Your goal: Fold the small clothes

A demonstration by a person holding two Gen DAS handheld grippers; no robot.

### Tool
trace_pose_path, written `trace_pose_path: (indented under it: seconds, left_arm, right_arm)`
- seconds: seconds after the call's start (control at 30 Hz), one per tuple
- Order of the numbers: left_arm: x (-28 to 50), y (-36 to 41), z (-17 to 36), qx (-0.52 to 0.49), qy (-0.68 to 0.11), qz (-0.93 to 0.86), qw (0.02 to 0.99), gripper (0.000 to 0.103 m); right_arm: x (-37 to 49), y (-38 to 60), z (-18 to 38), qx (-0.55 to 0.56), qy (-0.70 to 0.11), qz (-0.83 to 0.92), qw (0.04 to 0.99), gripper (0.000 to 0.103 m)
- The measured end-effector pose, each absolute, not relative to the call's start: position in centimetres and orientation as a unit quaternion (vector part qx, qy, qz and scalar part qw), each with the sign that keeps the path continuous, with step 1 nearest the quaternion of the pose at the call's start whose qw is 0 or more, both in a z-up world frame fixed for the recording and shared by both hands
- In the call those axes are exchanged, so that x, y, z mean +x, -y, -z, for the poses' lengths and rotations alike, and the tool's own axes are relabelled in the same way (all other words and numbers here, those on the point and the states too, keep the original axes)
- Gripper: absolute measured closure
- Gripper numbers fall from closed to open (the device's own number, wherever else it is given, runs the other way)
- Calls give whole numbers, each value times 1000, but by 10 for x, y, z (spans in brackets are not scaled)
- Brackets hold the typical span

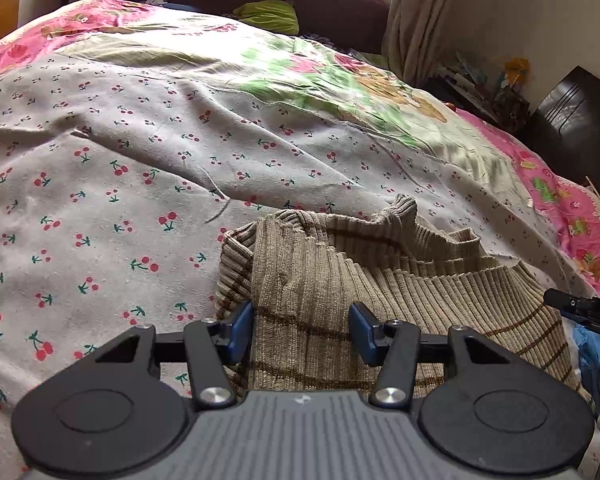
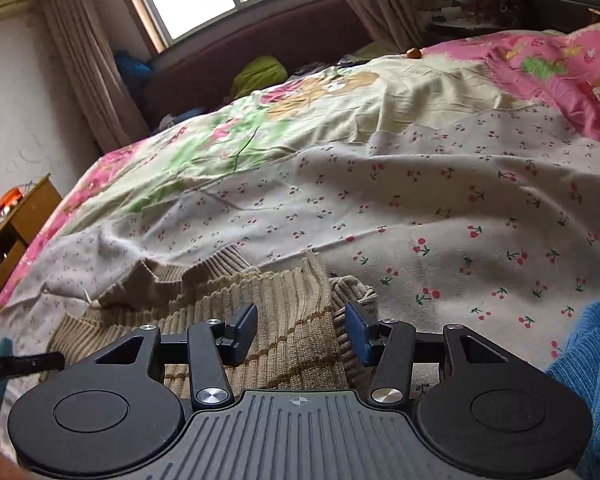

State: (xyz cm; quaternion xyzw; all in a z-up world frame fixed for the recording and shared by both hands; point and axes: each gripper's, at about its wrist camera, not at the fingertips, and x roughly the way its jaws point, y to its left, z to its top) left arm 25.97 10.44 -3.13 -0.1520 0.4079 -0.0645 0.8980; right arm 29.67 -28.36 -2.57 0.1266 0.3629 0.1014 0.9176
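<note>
The beige ribbed knit sweater with brown stripes (image 1: 400, 280), soft, light and floppy, lies under both the left gripper (image 1: 301, 334) and right gripper (image 2: 301, 330), whose jaws stand apart and unclamped, so I judge its thicker ribbed edges nearest the jaws the best hold.

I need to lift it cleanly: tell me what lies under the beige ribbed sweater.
The beige ribbed sweater lies on the cherry-print sheet, which shows all around it. Whatever sits directly beneath the knit is covered, so anything else under it cannot be seen.

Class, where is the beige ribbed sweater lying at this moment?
The beige ribbed sweater lies on the cherry-print sheet, at the bottom centre of both wrist views.
</note>
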Motion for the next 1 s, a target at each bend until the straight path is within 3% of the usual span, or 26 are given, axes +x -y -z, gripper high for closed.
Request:
trace_pose_path:
  seconds: [0.07, 0.2, 0.4, 0.53, 0.63, 0.77, 0.83, 0.9, 1.0]
  left_arm:
    - [262, -105, 33, -153, -412, 56, 897, 58]
    - [261, -117, 31, -183, -404, 62, 894, 78]
    - [259, -126, 23, -195, -371, 51, 907, 83]
    - [268, -125, 41, -178, -389, 31, 903, 83]
    - [264, -130, 40, -190, -382, 22, 904, 81]
    - [246, -139, 24, -196, -368, 20, 909, 78]
    - [232, -140, 15, -198, -356, 31, 913, 69]
    - [217, -137, 11, -201, -357, 51, 911, 51]
    - [197, -122, 16, -170, -371, 64, 911, 41]
  right_arm:
    - [304, 276, 30, 98, -388, -82, 913, 89]
    - [306, 277, 25, 104, -388, -81, 912, 95]
    - [305, 286, 9, 158, -336, -67, 926, 96]
    - [321, 272, 41, 96, -380, -22, 920, 96]
    - [318, 265, 49, 59, -376, -17, 924, 96]
    - [309, 273, 32, 91, -359, -23, 929, 89]
    - [296, 275, 18, 92, -344, -37, 934, 88]
    - [279, 278, 6, 99, -339, -54, 934, 73]
    - [245, 282, 1, 106, -337, -70, 933, 56]
